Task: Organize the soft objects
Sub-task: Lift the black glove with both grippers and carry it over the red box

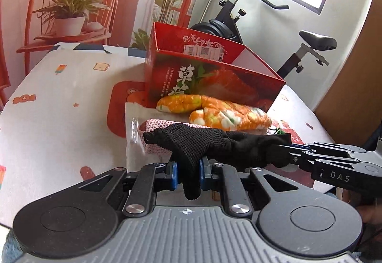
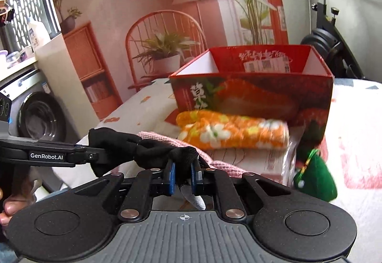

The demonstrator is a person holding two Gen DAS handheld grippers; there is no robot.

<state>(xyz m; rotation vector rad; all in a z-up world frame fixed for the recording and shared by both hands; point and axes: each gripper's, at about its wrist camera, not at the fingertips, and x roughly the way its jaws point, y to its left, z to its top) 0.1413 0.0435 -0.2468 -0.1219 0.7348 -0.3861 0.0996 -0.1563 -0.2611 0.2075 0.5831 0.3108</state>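
**Black glove stretched between two hand-held grippers**

The left hand-held gripper (image 1: 188, 173) has its blue pads closed on one end of a black knit glove (image 1: 214, 146), and a tongue of fabric hangs down between the pads toward the camera. From there the glove runs level to the right, its long axis lying crosswise in front of the table (image 1: 59, 100), until its other end is pinched by the right hand-held gripper (image 1: 287, 143), which reaches in from the right edge with its fingers pointing left and nearly horizontal.

In the right wrist view the same hold appears mirrored: the left hand-held gripper (image 2: 95, 155) comes in flat from the left edge, and the glove (image 2: 143, 151) bunches across to the right hand-held gripper (image 2: 183, 176), whose pads are closed on the fabric with a grey fingertip of the glove poking out below them.

The glove is held up in the air, just in front of a folded pink cloth (image 1: 155, 134). Behind that lies a rolled orange flowered cloth (image 1: 214, 110), its length also running left to right, resting against the front of an open red box (image 1: 214, 72). A green plush toy (image 2: 315, 179) sits at the right, near the box corner.
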